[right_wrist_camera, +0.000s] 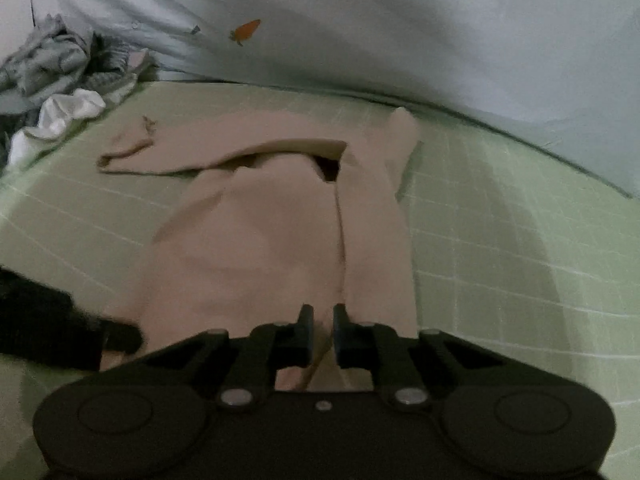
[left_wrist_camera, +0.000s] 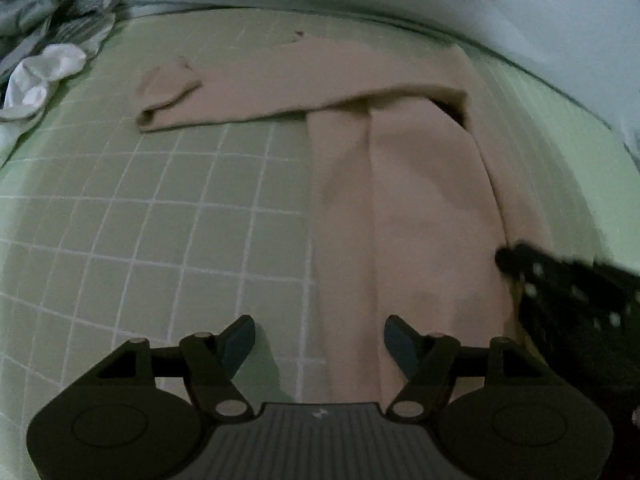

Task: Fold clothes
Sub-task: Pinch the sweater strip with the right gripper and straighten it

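Observation:
A beige long-sleeved garment (left_wrist_camera: 424,200) lies on the green grid mat (left_wrist_camera: 160,220), one sleeve (left_wrist_camera: 248,92) stretched out to the left and one side folded over its middle. My left gripper (left_wrist_camera: 320,340) is open over the garment's near left edge; one finger stands above the mat, the other above the cloth, and nothing is gripped. In the right wrist view the same garment (right_wrist_camera: 260,248) runs away from my right gripper (right_wrist_camera: 322,326), whose jaws are nearly together with a fold of the near hem pinched between them. The right gripper's black body (left_wrist_camera: 568,292) shows at the garment's right edge.
A heap of grey and patterned clothes (right_wrist_camera: 60,60) with a white piece (right_wrist_camera: 68,112) sits at the mat's far left corner. A pale blue sheet with carrot prints (right_wrist_camera: 400,40) rises behind the mat. Bare mat (right_wrist_camera: 520,240) stretches to the right of the garment.

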`<state>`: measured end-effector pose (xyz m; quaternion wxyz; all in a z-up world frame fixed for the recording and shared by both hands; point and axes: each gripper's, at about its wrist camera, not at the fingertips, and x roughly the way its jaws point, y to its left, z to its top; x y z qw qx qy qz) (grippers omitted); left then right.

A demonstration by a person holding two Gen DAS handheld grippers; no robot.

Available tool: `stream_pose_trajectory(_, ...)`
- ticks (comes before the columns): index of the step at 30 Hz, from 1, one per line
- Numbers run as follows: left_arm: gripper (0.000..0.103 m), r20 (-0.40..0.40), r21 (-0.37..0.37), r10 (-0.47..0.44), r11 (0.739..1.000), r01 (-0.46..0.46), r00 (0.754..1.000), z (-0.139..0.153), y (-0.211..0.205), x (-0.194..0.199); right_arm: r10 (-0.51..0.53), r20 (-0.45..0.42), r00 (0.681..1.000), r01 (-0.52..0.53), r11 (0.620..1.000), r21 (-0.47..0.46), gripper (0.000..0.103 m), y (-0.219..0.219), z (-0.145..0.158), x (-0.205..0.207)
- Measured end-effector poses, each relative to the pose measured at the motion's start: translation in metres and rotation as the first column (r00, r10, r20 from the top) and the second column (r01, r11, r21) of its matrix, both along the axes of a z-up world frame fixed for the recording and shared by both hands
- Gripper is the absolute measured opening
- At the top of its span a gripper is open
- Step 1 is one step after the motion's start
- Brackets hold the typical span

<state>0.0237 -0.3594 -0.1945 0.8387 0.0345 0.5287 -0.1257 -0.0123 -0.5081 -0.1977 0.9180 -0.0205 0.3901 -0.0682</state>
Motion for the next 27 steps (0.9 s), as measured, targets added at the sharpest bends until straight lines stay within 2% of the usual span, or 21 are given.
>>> stream_pose_trajectory(5,0.074,-0.001,0.014,-0.018,1.000,0.018,1.000,0.001,0.000,-0.009,-0.015,0.012,1.000,0.016,0.997,-0.079,0.013,0.004,0.006,-0.002)
stream_pose_trajectory(14,0.084,0.004,0.020,-0.017,1.000,0.017,1.000,-0.002,0.004,-0.011,-0.026,-0.022,0.999,0.023,0.992,-0.121,0.014,0.001,0.000,-0.009)
stream_pose_trajectory(16,0.089,0.006,0.025,-0.015,1.000,0.015,1.000,-0.003,0.003,-0.010,-0.033,-0.022,0.999,0.030,0.993,-0.117,0.016,0.001,0.000,-0.010)
stream_pose_trajectory(21,0.093,0.003,0.026,-0.011,1.000,0.011,1.000,-0.004,0.003,-0.009,-0.058,-0.004,0.998,0.057,0.997,-0.058,0.015,-0.007,0.000,-0.013)
stream_pose_trajectory(23,0.094,0.001,0.025,-0.009,1.000,0.009,1.000,-0.004,0.003,-0.008,-0.088,0.001,0.996,0.088,0.996,0.016,0.005,-0.019,0.001,-0.014)
stream_pose_trajectory(27,0.096,-0.008,0.027,-0.005,1.000,0.005,1.000,-0.004,0.003,-0.005,-0.134,0.034,0.990,0.127,0.980,0.152,0.002,-0.037,0.011,-0.022)
